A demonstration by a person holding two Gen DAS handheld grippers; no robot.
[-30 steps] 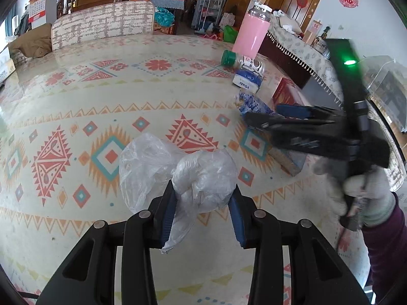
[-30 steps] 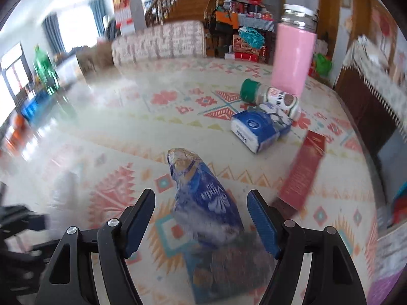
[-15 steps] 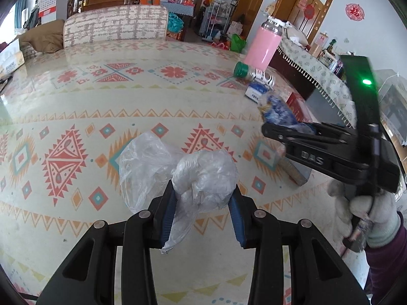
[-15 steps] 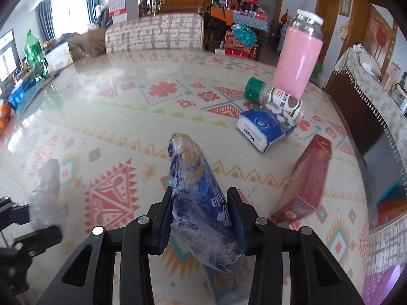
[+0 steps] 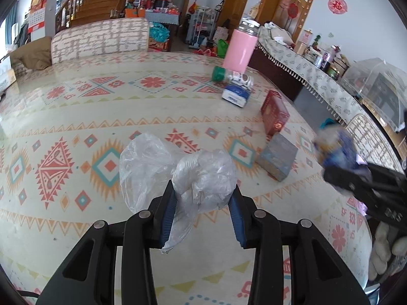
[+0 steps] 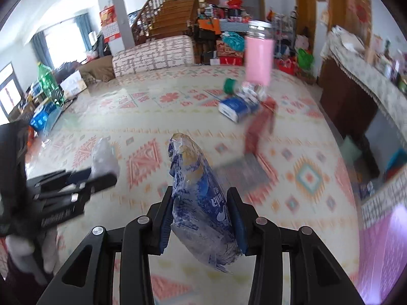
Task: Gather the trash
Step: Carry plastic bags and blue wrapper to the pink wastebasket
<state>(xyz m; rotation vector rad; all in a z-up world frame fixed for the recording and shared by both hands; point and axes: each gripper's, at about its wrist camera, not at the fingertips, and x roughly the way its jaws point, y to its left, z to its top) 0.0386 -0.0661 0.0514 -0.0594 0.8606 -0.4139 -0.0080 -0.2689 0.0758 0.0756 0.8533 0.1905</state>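
Observation:
My left gripper (image 5: 203,203) is shut on a crumpled clear plastic bag (image 5: 201,175) and holds it above the patterned table (image 5: 76,117). My right gripper (image 6: 202,208) is shut on a crumpled blue plastic wrapper (image 6: 201,198), lifted off the table. The right gripper shows at the right edge of the left wrist view (image 5: 338,170) with the blue wrapper (image 5: 335,150) in it. The left gripper with its clear bag (image 6: 104,157) shows at the left of the right wrist view.
On the table stand a pink bottle (image 5: 241,48), a lying green-capped jar (image 5: 231,76), a blue tissue pack (image 5: 235,95), a red box (image 5: 274,113) and a grey box (image 5: 277,158). A cloth-covered sideboard (image 5: 318,76) stands to the right.
My right gripper closed on the blue wrapper, lifted it off the grey box and moved right and back. My left gripper keeps holding the clear bag.

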